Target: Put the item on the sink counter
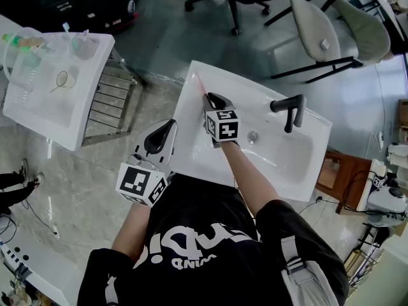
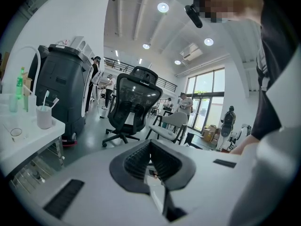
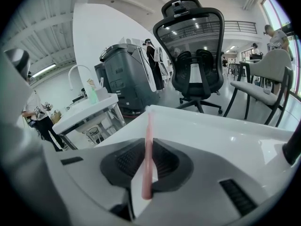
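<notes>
Currently, read the station as follows.

Right gripper: your right hand holds it over the left part of the sink, pointing down and away from you.
Right jaws: closed on the toothbrush, pads pressing its pink handle from both sides.
Toothbrush: it sticks out forward from the jaws, nearly in line with them. Its white far end lies over the sink's far left corner. You cannot tell whether that end touches the counter.
Left gripper: your left hand holds it beside the sink's left edge, off the counter and about level.
Left jaws: pads together, nothing between them.
Sink: white, with a basin and drain in the middle and a flat rim all round.
Faucet: black, upright on the rim at the right of the head view, well apart from both grippers.
Second sink: white, at far left, apart from yours.
Cup: white, standing on the second sink.
Chair: black mesh office chair on the floor beyond the sink.
</notes>
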Tool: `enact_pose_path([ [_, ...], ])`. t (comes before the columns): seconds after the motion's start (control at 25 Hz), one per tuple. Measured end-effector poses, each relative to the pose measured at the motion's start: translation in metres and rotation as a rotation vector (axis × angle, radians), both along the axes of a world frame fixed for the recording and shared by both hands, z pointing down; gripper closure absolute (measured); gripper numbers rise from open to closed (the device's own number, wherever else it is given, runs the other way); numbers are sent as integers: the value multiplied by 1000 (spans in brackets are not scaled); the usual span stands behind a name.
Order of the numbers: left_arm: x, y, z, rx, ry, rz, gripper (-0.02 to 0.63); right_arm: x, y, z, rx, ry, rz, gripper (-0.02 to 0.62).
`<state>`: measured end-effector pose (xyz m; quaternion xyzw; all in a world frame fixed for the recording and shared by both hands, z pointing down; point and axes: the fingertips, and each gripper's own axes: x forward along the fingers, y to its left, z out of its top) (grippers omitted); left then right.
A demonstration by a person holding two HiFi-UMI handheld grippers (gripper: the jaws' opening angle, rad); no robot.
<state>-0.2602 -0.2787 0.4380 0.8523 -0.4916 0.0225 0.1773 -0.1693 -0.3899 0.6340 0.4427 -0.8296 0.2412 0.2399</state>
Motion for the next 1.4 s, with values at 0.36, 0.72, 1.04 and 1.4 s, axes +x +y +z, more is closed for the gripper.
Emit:
enact_pose_path([
  [0.36, -3, 4, 3, -12, 10, -16, 586, -2, 1, 0, 9, 6, -5, 529],
  [0.72, -2, 5, 2, -13, 7, -16, 586, -8, 4, -1, 15, 18, -23, 478],
  [1.04, -1, 7, 3, -12, 7, -17, 586, -2, 5, -2, 20, 29, -15, 456],
  [1.4, 4, 12, 2, -9, 3, -14, 586, 4, 11, -27, 71, -5, -18, 455],
])
